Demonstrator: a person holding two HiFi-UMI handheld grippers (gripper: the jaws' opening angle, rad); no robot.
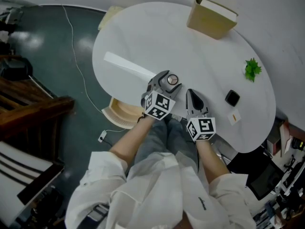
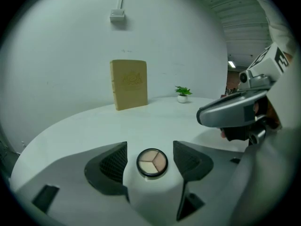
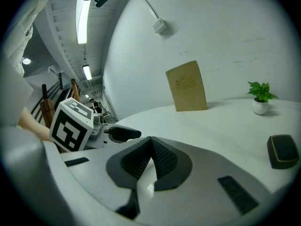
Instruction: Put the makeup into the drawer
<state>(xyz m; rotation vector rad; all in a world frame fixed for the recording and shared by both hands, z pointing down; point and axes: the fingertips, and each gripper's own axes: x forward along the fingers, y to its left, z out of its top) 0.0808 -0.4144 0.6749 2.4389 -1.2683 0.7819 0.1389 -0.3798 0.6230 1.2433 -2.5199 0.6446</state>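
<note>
A round makeup compact (image 1: 172, 79) with a black rim and three beige shades lies open-faced on the white table (image 1: 143, 37) near its front edge. My left gripper (image 1: 167, 79) stands open around it, one pad on each side and a small gap to each. In the left gripper view the compact (image 2: 151, 162) sits between the jaws of the left gripper (image 2: 150, 149). My right gripper (image 1: 190, 92) is just to the right, shut with nothing in it; its pads meet in the right gripper view (image 3: 151, 142). A black square compact (image 1: 232, 98) lies further right. No drawer is plainly visible.
A tan book-like box (image 1: 211, 17) stands at the table's far side, a small green plant (image 1: 252, 69) at the right. A long white strip (image 1: 128, 67) lies left of the left gripper. A small pale item (image 1: 233, 117) lies near the black compact. A beige stool (image 1: 125, 113) is below the table edge.
</note>
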